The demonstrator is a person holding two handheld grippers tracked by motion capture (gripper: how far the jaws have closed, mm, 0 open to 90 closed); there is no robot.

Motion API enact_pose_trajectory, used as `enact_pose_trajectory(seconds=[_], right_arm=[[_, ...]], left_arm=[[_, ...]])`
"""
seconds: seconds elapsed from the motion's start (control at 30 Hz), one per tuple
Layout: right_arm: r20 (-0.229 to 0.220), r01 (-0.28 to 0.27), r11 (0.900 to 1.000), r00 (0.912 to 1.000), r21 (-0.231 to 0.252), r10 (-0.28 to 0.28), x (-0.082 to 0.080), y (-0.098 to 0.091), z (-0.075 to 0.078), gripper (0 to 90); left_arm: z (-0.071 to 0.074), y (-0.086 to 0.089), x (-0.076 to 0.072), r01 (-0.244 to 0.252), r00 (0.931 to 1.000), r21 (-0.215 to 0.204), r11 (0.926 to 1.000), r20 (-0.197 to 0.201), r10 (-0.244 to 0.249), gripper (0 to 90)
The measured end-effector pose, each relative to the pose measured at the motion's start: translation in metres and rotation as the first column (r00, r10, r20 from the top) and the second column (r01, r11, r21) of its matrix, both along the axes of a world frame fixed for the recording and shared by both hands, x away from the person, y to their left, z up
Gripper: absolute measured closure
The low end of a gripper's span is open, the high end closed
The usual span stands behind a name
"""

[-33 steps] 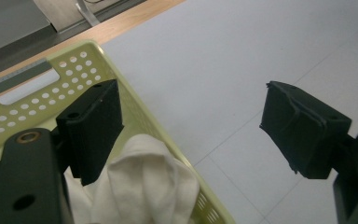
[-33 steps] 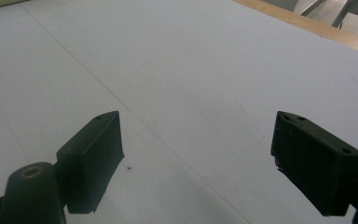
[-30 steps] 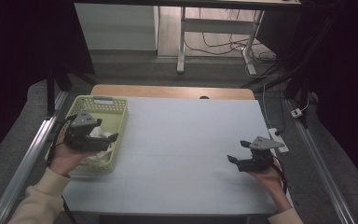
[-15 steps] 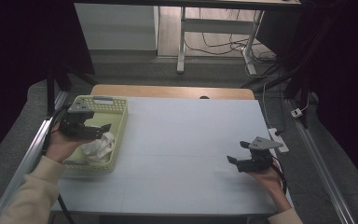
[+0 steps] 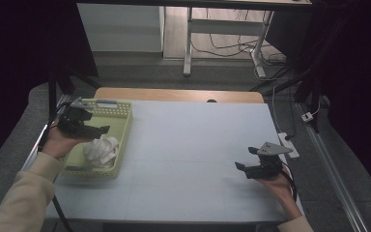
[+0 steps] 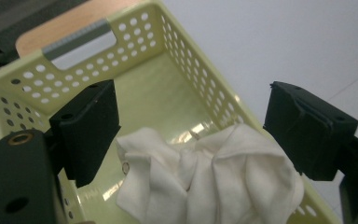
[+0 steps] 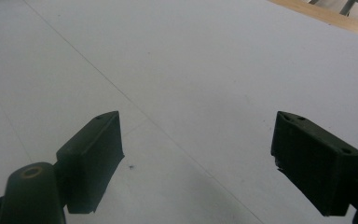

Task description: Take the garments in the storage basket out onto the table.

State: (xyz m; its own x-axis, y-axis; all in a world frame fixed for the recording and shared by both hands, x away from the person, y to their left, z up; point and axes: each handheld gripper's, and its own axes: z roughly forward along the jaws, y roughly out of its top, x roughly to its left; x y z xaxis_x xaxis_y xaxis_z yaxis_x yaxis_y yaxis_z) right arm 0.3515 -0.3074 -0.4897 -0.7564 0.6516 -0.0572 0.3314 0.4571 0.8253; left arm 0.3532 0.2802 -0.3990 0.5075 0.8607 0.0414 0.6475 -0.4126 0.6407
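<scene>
white cloth, perforated pale-yellow basket

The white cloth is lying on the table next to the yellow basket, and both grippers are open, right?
Not quite. The white cloth lies inside the yellow basket, not beside it, as the left gripper view shows. The left gripper and the right gripper are open.

basket walls hem the cloth; table seemingly open.
</scene>
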Motion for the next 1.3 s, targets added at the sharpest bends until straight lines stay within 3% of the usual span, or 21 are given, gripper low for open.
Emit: enact_pose_trajectory(seconds=[0.23, 0.53, 0.9, 1.17, 1.3], right_arm=[[-0.007, -0.002, 1.0000, 1.0000, -0.007, 0.002, 0.000, 0.001, -0.001, 16.3], [-0.010, -0.003, 0.9999, 0.9999, -0.013, 0.003, 0.001, 0.001, -0.002, 16.2], [-0.020, -0.003, 0.9997, 0.9998, -0.023, 0.003, 0.001, 0.002, -0.003, 16.2], [-0.027, -0.002, 0.9994, 0.9996, -0.036, 0.001, 0.001, 0.002, -0.004, 16.2], [-0.027, -0.001, 0.9995, 0.9996, -0.033, 0.000, 0.002, 0.002, -0.005, 16.2]], left_arm=[[-0.012, 0.001, 0.004, 0.030, 0.9964, 0.030, 0.9991, -0.080, -0.028, 13.7], [-0.017, 0.005, 0.005, 0.034, 0.9924, 0.013, 0.9993, -0.119, -0.032, 10.3], [-0.041, 0.006, 0.009, 0.041, 0.9765, 0.018, 0.9990, -0.212, -0.036, 5.9], [-0.059, 0.009, 0.016, 0.057, 0.9582, 0.014, 0.9983, -0.282, -0.051, 2.4], [-0.071, 0.006, 0.020, 0.078, 0.9400, 0.027, 0.9966, -0.335, -0.065, 2.1]])
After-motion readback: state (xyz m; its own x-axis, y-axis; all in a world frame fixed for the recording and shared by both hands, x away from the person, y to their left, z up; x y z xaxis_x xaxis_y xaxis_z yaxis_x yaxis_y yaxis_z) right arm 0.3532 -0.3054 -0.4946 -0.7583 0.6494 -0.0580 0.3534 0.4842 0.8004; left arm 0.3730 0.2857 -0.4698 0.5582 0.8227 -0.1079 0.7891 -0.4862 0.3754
